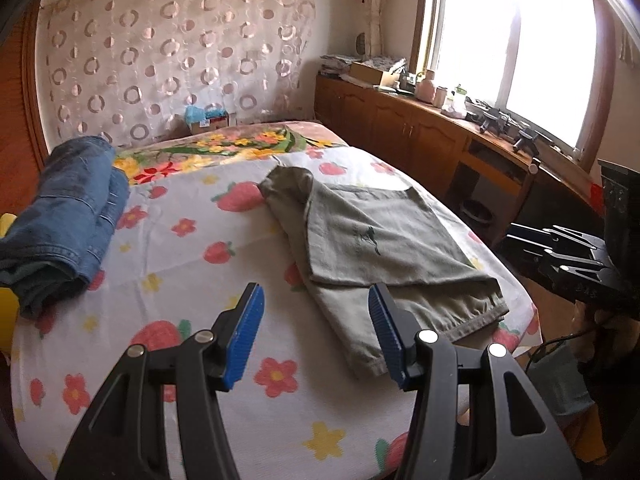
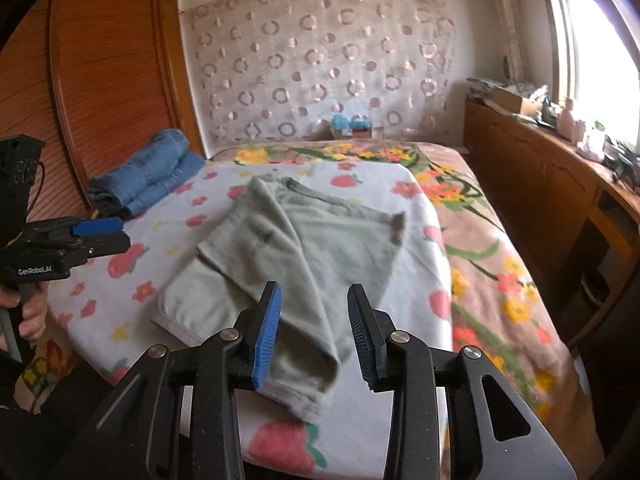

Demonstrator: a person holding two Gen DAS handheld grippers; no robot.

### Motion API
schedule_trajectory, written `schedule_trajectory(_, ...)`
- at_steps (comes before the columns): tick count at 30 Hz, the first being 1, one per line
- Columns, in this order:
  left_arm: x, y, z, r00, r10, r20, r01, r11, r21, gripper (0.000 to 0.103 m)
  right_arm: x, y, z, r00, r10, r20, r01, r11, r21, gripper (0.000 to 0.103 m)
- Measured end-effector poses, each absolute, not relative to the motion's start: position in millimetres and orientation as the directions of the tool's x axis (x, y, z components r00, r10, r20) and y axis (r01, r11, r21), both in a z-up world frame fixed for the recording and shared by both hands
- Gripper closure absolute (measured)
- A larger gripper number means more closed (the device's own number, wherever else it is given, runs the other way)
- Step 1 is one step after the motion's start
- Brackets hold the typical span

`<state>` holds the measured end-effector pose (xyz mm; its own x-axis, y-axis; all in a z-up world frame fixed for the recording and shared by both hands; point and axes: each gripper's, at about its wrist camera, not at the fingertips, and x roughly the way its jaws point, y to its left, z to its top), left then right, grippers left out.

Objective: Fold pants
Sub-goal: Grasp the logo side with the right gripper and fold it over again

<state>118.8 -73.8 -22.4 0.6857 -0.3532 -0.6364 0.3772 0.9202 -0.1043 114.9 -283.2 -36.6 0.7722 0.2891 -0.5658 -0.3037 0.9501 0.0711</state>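
Hovering with jaws spread wide and holding nothing, the left gripper (image 1: 316, 312) hangs over the near hem of the grey-green pants (image 1: 384, 240). The right gripper (image 2: 314, 316) is likewise agape and empty above them. The pants lie partly folded on the strawberry-print sheet (image 1: 172, 248), well apart from folded jeans (image 1: 68, 220).

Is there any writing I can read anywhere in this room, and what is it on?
"GenRobot.AI": white letters on the side of the left gripper, seen from the right wrist view.
Dark mark on the grey pants: an emblem or stitching, no letters legible.
Small box at the head of the bed: its label is too small to read.
Clutter on the cabinet under the window: nothing legible.
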Motion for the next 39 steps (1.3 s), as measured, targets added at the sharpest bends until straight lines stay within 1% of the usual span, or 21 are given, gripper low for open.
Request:
schedule_trajectory(6,119,-63,-20,0.699,-0.343,-0.627,0.363,0.926,-0.101,0.050,134,-256,-32,0.742,0.348,-0.573,-0.367,0.926,0.087,0.069)
schedule_trajectory(20,150,-39,-35,0.694,-0.306,-0.651,0.338,0.938,-0.080,0.050,202,-192,-50,0.599,0.452,-0.661,-0.506,0.853,0.125,0.069)
schedule_trajectory(28,167,-28,-43,0.683,-0.309,-0.662,0.339,0.937,-0.087,0.050,230,-160,-76,0.508,0.453,-0.733,-0.563,0.818,0.115,0.069)
schedule_trajectory(36,175,-22,-53,0.670,-0.313,-0.673,0.344,0.935,-0.092,0.050,240,-144,-94,0.461,0.427,-0.778,-0.584,0.806,0.096,0.069)
schedule_trajectory(37,175,-22,-54,0.668,-0.313,-0.675,0.344,0.934,-0.093,0.050,240,-144,-94,0.461,0.421,-0.781,-0.584,0.807,0.090,0.070)
schedule_trajectory(39,176,-23,-56,0.665,-0.314,-0.677,0.346,0.934,-0.094,0.050,241,-143,-95,0.464,0.411,-0.785,-0.585,0.807,0.077,0.081)
